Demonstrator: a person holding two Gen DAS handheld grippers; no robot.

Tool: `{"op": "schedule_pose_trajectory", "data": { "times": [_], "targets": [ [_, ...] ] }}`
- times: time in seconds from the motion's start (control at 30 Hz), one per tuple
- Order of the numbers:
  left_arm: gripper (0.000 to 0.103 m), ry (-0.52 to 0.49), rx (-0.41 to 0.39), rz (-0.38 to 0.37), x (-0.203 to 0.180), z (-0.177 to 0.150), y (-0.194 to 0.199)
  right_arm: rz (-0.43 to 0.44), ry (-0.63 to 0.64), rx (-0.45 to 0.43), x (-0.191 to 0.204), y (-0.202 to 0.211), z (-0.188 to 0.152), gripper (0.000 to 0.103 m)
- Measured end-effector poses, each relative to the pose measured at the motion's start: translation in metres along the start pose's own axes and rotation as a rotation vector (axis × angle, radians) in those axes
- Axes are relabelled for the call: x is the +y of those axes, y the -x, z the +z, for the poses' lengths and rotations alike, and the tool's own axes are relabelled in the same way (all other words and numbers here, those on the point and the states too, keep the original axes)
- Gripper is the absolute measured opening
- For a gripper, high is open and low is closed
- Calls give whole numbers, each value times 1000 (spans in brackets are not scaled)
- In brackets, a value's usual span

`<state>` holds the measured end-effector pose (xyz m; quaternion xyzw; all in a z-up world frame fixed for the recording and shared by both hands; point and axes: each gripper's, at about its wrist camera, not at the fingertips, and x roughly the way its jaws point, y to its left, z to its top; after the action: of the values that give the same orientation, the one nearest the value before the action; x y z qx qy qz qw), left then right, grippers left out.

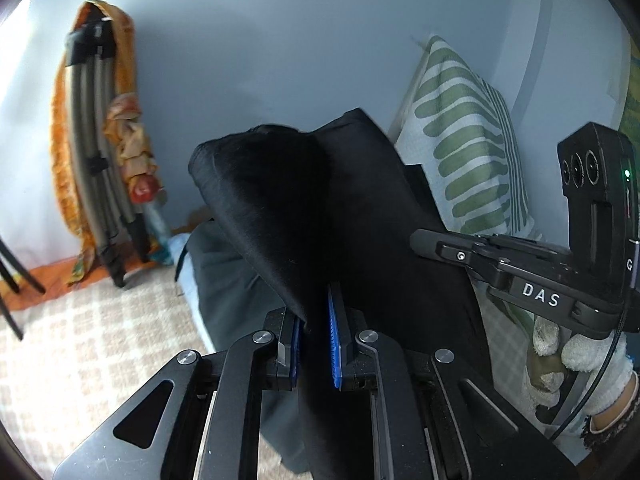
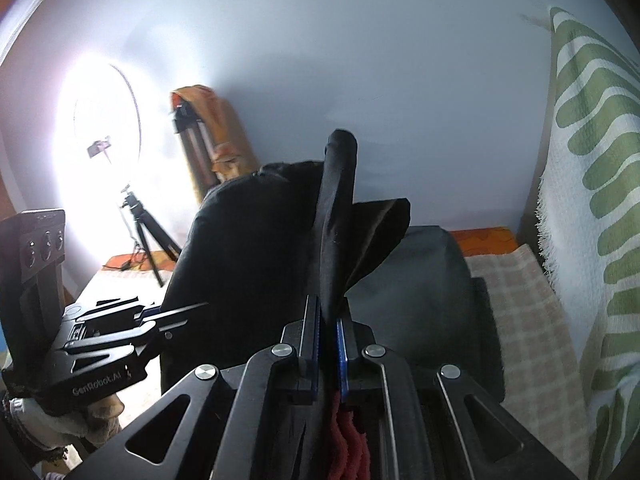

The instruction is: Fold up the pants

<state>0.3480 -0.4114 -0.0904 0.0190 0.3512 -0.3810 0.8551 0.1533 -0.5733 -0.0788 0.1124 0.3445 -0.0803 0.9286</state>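
Black woven-fabric pants (image 1: pixel 360 208) hang lifted: my left claw (image 1: pixel 316 340) and right claw (image 2: pixel 328 340) each clench an edge, clearing the checked bedspread (image 1: pixel 100 340) for folding.

The black pants (image 1: pixel 360 220) are running off the bottom edge of the left wrist view and covering most of the grey cloth (image 1: pixel 228 280) behind them. Glare from the ring light (image 2: pixel 108 128) is washing out the wall around it. The pants are hiding the right gripper's (image 1: pixel 424 242) fingertips.
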Motion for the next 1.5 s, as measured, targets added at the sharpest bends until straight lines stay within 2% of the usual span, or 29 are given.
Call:
{"op": "schedule_pose_trajectory", "data": {
  "times": [0.3, 0.43, 0.57, 0.63, 0.67, 0.7, 0.8, 0.93, 1.03, 1.1, 1.5],
  "targets": [
    [10, 5, 52, 22, 7, 2, -38, -30, -20, 48, -31, -39, 2, 5],
    [12, -30, 87, 90, 7, -1, -47, -58, -20, 86, -38, -56, -3, 5],
    [21, -45, 104, 143, 10, -2, -47, -125, 5, 113, -37, -63, -8, 10],
    [31, -59, 103, 165, 9, -3, -44, -171, 13, 119, -36, -62, -10, 26],
    [41, -67, 99, 179, 9, -4, -42, -195, 15, 118, -36, -60, -10, 31],
    [45, -68, 90, 182, 8, -4, -39, -206, 16, 116, -36, -57, -10, 37],
    [47, -65, 69, 180, 7, -4, -27, -223, 15, 110, -34, -47, -11, 42],
    [56, -69, 48, 178, 3, -5, -9, -253, 20, 92, -22, -32, -12, 64],
    [60, -74, 46, 176, 0, -10, 7, -256, 16, 65, -12, -17, -15, 73],
    [67, -75, 41, 176, -3, -13, 16, -259, 12, 54, -6, -7, -17, 76],
    [75, -85, -31, 212, -17, -41, 93, -314, 31, -8, 43, 55, -36, 94]
  ]
}}
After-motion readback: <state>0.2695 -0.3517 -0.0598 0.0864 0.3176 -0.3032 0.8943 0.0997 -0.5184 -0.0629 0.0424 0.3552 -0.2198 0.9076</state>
